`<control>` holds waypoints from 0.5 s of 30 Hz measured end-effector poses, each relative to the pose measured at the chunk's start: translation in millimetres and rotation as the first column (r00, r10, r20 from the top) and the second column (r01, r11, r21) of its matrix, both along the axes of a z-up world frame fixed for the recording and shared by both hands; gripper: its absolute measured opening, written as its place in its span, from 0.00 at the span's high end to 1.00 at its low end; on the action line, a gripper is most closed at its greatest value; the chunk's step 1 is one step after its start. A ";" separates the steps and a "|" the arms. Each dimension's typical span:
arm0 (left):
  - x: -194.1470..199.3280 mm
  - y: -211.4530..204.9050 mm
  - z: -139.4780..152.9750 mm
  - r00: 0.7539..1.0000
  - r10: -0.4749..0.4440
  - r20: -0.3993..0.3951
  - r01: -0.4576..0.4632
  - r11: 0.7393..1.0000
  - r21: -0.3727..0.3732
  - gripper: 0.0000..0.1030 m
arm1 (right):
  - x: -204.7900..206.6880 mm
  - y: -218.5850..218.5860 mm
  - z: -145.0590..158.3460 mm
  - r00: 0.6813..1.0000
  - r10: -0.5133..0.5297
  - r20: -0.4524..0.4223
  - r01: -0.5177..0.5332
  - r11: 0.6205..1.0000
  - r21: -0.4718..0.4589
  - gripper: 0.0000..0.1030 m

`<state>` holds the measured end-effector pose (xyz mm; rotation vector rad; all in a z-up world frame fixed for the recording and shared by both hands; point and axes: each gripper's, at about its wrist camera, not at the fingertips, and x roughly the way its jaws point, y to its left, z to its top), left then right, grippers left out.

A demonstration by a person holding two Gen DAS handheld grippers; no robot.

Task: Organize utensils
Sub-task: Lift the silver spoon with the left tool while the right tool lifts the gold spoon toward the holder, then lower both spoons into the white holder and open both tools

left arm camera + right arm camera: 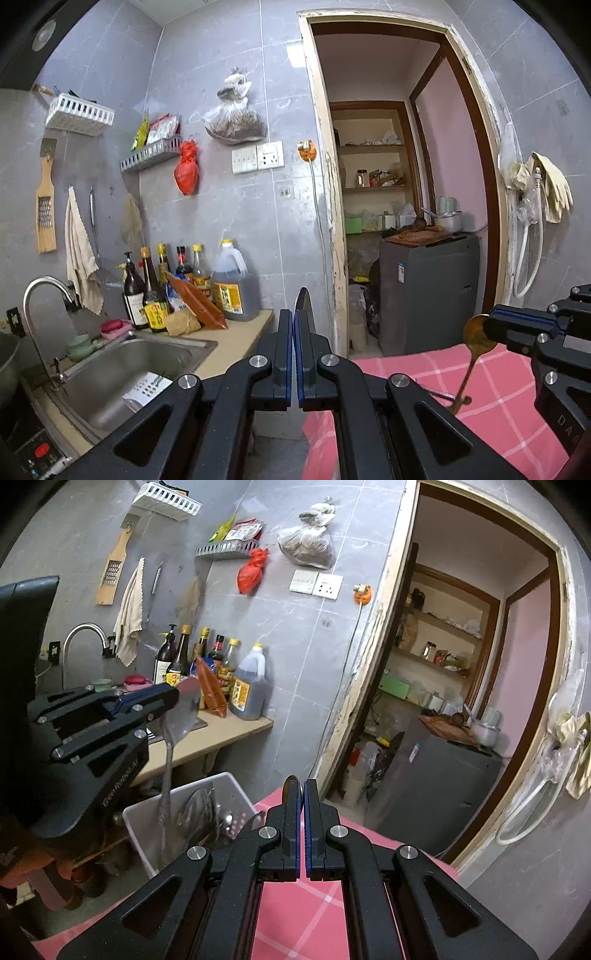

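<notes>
My left gripper (293, 325) is shut on the bowl of a large silver spoon (181, 716), whose edge pokes up between the fingers (303, 301). Its handle hangs down into a white plastic basket (236, 788) holding several utensils. My right gripper (301, 794) is shut on the bowl of a brass spoon (474, 334), whose thin handle hangs down toward the pink checked cloth (491, 402). Only the brass spoon's rim (291, 777) shows above the right fingers. Both grippers are raised above the table.
A steel sink (125, 373) with a faucet (40, 291) sits at the left, with sauce bottles (184, 280) on the beige counter (236, 343). An open doorway (402, 206) leads to a grey appliance (428, 291) and shelves.
</notes>
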<state>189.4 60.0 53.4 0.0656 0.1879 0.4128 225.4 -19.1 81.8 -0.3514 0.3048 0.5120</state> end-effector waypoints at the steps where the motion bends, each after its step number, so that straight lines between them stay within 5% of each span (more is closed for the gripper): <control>1: -0.5 -0.3 -2.4 1.000 -0.004 -0.006 0.004 1.000 -0.007 0.98 | 1.6 -1.0 -1.8 1.000 0.004 -0.006 -0.004 1.000 0.004 0.98; 15: -5.8 0.7 -8.2 0.995 -0.086 -0.055 0.080 0.991 -0.107 0.97 | 14.7 -13.2 -25.7 0.987 0.054 -0.153 -0.035 0.992 0.124 0.97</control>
